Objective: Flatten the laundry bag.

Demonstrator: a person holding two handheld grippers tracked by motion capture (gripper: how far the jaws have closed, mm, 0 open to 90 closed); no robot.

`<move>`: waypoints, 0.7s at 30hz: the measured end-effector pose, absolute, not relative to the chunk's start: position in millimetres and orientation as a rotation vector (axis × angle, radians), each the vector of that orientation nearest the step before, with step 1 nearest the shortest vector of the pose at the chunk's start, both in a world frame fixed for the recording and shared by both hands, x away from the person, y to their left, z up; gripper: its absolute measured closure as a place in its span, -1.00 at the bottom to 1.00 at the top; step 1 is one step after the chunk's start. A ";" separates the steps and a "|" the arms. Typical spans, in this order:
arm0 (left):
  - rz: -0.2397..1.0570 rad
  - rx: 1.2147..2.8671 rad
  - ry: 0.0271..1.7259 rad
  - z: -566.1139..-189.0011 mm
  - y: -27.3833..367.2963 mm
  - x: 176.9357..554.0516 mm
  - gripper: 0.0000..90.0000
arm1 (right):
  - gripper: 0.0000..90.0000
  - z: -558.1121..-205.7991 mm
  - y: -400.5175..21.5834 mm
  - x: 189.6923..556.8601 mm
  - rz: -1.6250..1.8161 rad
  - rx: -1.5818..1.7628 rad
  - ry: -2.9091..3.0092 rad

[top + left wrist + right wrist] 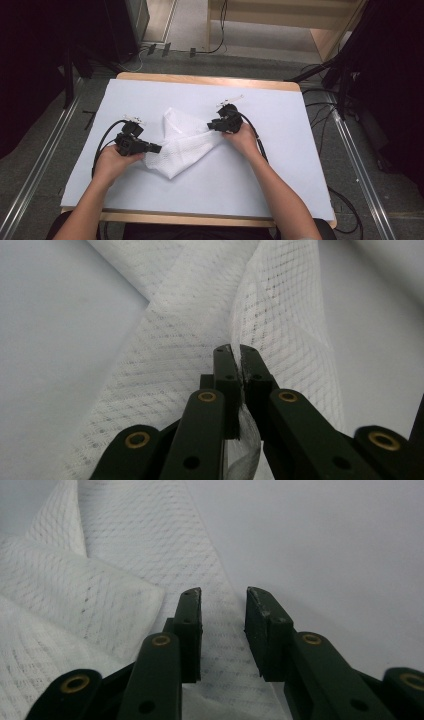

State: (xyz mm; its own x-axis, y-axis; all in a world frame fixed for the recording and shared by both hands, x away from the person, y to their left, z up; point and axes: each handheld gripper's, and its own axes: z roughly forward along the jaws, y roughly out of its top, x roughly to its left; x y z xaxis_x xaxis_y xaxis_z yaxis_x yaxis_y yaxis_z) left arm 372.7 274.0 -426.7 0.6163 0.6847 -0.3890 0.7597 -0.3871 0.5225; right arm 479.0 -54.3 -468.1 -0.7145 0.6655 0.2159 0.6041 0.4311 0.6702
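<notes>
A white mesh cloth (186,145) lies crumpled and partly folded in the middle of the white table cover (280,170). My left gripper (158,148) sits at the cloth's left edge. In the left gripper view its jaws (235,351) are shut on a thin fold of the cloth (175,340), which runs up between the pads. My right gripper (211,125) rests at the cloth's right corner. In the right gripper view it (223,594) stands open, and a strip of the cloth (100,595) lies flat under the gap, apart from both pads.
The white cover sits on a wooden table whose edge (210,79) shows at the far side. Black cables (102,142) trail from both grippers across the cover. Dark stands and floor rails flank the table.
</notes>
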 end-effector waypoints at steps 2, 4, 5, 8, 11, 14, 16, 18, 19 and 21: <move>-0.141 2.157 1.125 -425.8 274.8 372.6 0.98 | 0.67 -468.0 -53.5 477.3 1.145 1.143 2.591; -0.140 2.153 1.124 -425.5 274.7 372.2 0.98 | 0.83 -468.6 -52.6 475.9 1.133 1.130 2.584; -0.140 2.153 1.124 -425.5 274.7 372.2 0.98 | 0.83 -468.6 -52.6 475.9 1.133 1.130 2.584; -0.141 2.154 1.126 -425.5 274.8 372.4 0.98 | 1.00 -468.8 -52.7 475.2 1.122 1.123 2.578; -0.136 2.158 1.129 -425.6 274.8 372.9 0.98 | 1.00 -468.4 -52.7 474.9 1.118 1.120 2.591; -0.110 2.139 1.141 -423.5 275.7 373.9 0.98 | 1.00 -466.3 -53.8 474.8 1.083 1.138 2.572; -0.101 2.133 1.137 -422.3 276.5 374.2 0.98 | 1.00 -464.9 -60.6 477.3 1.092 1.170 2.552; -0.080 2.118 1.136 -420.1 276.6 374.1 0.98 | 1.00 -463.8 -65.3 478.5 1.099 1.190 2.548; -0.069 2.117 1.133 -419.1 276.5 374.1 0.98 | 1.00 -462.6 -69.6 479.1 1.105 1.213 2.539; -0.045 2.110 1.128 -417.0 275.7 374.2 0.98 | 1.00 -459.6 -82.4 480.7 1.123 1.258 2.506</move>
State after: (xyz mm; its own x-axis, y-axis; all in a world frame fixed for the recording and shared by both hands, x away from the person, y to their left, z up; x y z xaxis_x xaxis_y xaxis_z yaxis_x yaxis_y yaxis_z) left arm 374.2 275.7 -417.0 0.6144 0.7073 -0.3496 0.7331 -0.3479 0.5844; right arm 480.7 -82.4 -459.6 -0.6469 0.7334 0.2088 0.6439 0.3787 0.6648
